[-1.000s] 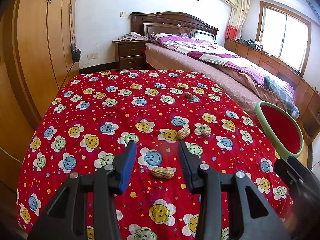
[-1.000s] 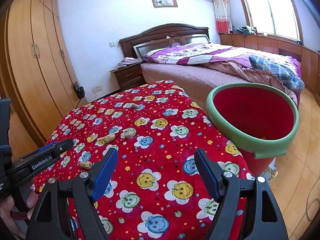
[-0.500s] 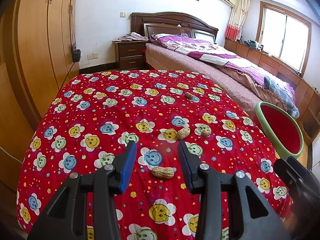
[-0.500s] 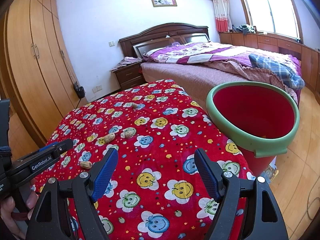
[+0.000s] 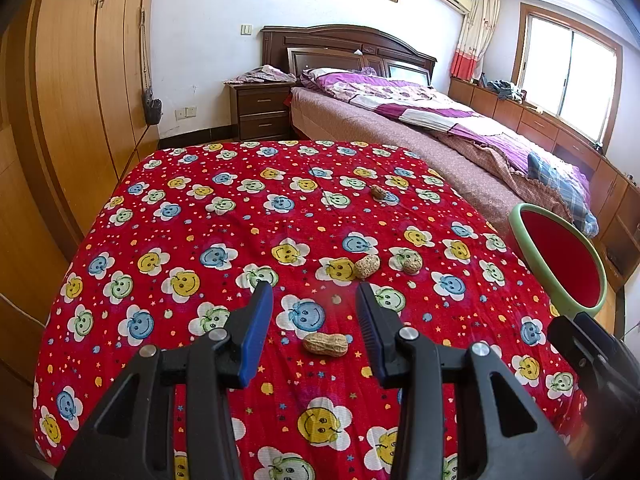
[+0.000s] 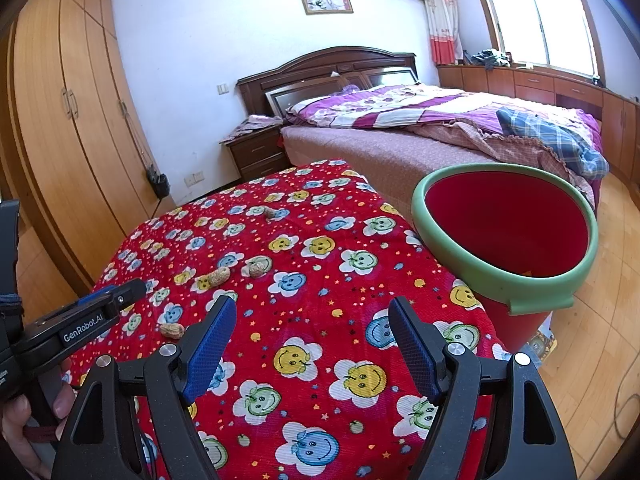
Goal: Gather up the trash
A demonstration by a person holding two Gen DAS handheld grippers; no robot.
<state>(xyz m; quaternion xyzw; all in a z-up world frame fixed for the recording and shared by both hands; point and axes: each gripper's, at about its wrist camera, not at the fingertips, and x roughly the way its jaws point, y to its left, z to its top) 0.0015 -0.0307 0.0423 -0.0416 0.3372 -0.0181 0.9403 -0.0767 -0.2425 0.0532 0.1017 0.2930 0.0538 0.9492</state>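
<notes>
Red cloth with smiling flower faces covers the table [image 5: 200, 216], and four peanut shells lie on it. The left gripper [image 5: 314, 300] hangs over the near part of the cloth with its blue-padded fingers [image 5: 256, 328] apart and nothing between the pads. The nearest peanut [image 5: 325, 345] lies on the cloth in the gap between the two fingers, a little closer to the right one; whether the gripper is above it or level with it I cannot tell. Farther from the gripper, two more peanuts [image 5: 367, 266] lie near each other (one light, one more round), and a fourth peanut [image 5: 377, 191] lies well apart from them, toward the far edge.

The right gripper [image 6: 312, 322] is also spread wide and holds nothing, above the right near part of the cloth. Just beside the table on its right stands the red bin [image 6: 504, 276] with a green rim, its mouth tilted toward the camera. In the right wrist view the left gripper shows at the left edge, with the nearest peanut lying just beside its tip.
</notes>
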